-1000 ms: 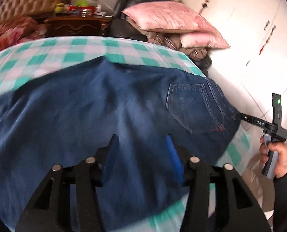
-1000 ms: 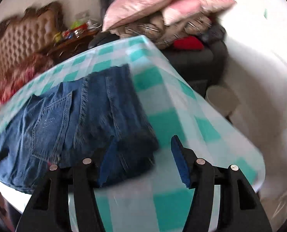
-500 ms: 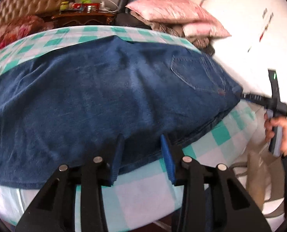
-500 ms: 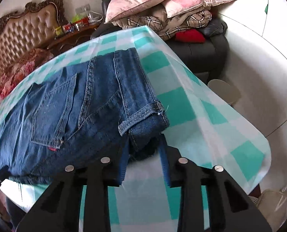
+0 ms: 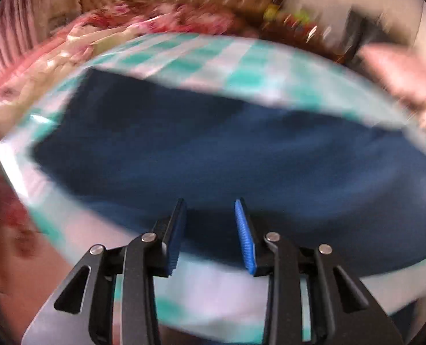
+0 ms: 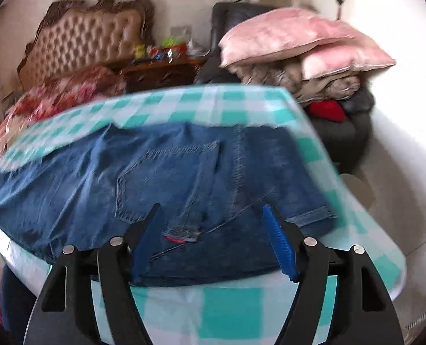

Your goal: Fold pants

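Left wrist view: left gripper point(image 5: 210, 215) w/ fingers spread, nothing between; blurred jeans point(image 5: 227, 155) just ahead on checked cloth point(image 5: 241, 66). Right wrist view: right gripper point(image 6: 213, 221) spread wide over jeans' pocket point(image 6: 167, 178) end.

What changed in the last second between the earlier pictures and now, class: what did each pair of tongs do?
The right tongs, pinched on the jeans waistband half a second ago, now stand open, the denim released. The left tongs swung left towards the leg ends, open. The jeans stayed flat on the checked cloth.
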A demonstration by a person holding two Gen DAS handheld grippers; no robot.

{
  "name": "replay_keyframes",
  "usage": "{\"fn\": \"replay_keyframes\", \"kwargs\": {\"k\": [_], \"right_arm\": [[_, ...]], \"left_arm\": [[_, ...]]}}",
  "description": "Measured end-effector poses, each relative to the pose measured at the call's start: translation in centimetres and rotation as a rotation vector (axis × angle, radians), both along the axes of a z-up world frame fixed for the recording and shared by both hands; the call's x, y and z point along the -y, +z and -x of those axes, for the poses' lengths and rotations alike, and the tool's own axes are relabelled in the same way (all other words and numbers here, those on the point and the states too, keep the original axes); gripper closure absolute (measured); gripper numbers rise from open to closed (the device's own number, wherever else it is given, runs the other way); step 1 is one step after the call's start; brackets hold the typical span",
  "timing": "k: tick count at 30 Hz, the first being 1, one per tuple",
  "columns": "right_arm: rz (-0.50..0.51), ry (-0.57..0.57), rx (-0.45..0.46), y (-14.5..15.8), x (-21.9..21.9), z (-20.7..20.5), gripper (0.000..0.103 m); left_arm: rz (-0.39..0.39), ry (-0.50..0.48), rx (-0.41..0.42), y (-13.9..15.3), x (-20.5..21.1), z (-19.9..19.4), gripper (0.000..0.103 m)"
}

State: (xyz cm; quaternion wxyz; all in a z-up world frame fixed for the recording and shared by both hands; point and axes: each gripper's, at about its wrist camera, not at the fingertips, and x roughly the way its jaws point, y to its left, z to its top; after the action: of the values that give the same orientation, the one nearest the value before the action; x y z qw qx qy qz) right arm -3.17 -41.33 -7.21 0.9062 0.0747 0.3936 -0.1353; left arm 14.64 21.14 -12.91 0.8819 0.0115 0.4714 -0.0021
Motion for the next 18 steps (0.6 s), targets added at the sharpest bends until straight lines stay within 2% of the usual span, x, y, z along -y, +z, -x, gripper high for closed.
{"fn": "replay_keyframes", "kwargs": {"k": [1,4,6,8,9,13,14,15,17,18], "right_arm": [[0.006,0.005,-0.029,-0.8,-0.4,-0.5,0.034],[0.025,-0.005,-0.109,-3.1,-1.1,-1.1,0.034],[0.012,-0.014,-0.134,-4.4,-1.1,-1.0,0.034],[0.019,-0.022,-0.124,-4.5,-1.1,-0.7,0.034],[0.020,-0.024,-0.126,-4.5,-1.2,-0.7,0.034],[0.021,-0.049,-0.135,-4.8,-1.2,-0.5,0.034],[0.025,-0.051,-0.139,-4.8,-1.3,-0.4,0.034],[0.025,-0.049,-0.143,-4.7,-1.3,-0.6,0.034],[0.022,-0.052,-0.153,-4.6,-1.4,-0.7,0.034],[0.013,-0.059,-0.158,-4.3,-1.4,-0.6,0.034]], "left_arm": [[-0.039,0.026,0.013,0.2,-1.4,0.0,0.068],[-0.010,0.119,0.068,2.3,-5.3,-0.8,0.066],[0.008,0.057,0.118,3.7,-5.4,-2.2,0.066],[0.023,-0.024,0.071,3.6,-5.0,-4.8,0.066],[0.027,-0.022,0.045,3.1,-5.5,-6.4,0.064],[-0.023,0.080,-0.039,0.8,-9.2,-12.2,0.066],[0.008,0.094,-0.047,0.9,-10.4,-13.3,0.073],[0.042,0.096,-0.048,1.1,-11.1,-13.8,0.074],[0.032,0.134,-0.017,2.6,-11.6,-14.0,0.074],[0.044,0.138,0.029,3.7,-11.4,-13.0,0.061]]}}
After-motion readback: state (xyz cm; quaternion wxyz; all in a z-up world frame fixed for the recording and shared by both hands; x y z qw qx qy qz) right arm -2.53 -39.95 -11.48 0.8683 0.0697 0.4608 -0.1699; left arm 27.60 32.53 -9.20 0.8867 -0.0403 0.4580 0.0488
